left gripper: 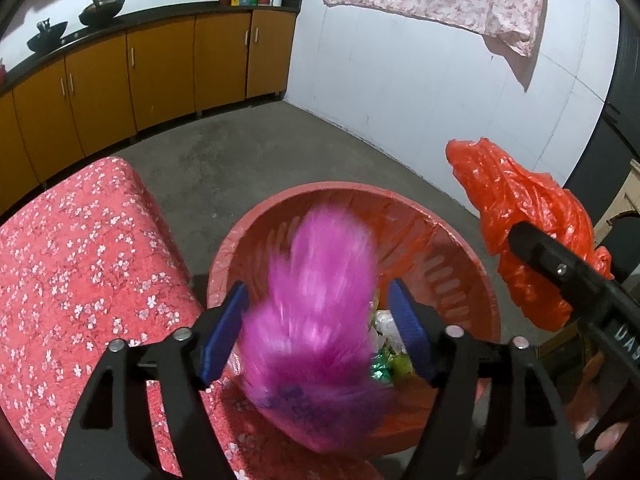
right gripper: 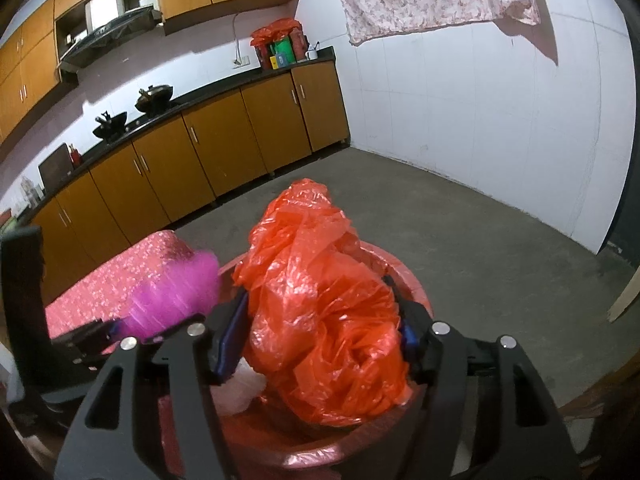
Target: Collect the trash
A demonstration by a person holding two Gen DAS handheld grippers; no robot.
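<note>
Two grippers over a red bin (left gripper: 448, 240), lined with red plastic and standing on the concrete floor (left gripper: 248, 152) beside a floral-covered table (left gripper: 80, 264). Left gripper (left gripper: 320, 332): blue pads spread apart, a motion-blurred pink bag (left gripper: 316, 300) between them above the bin's mouth; contact with the pads impossible to tell through the blur. Right gripper (right gripper: 320, 328): clamped on a crumpled red plastic bag (right gripper: 320, 300), held above the bin. Scraps of wrappers (left gripper: 386, 360) inside the bin.
</note>
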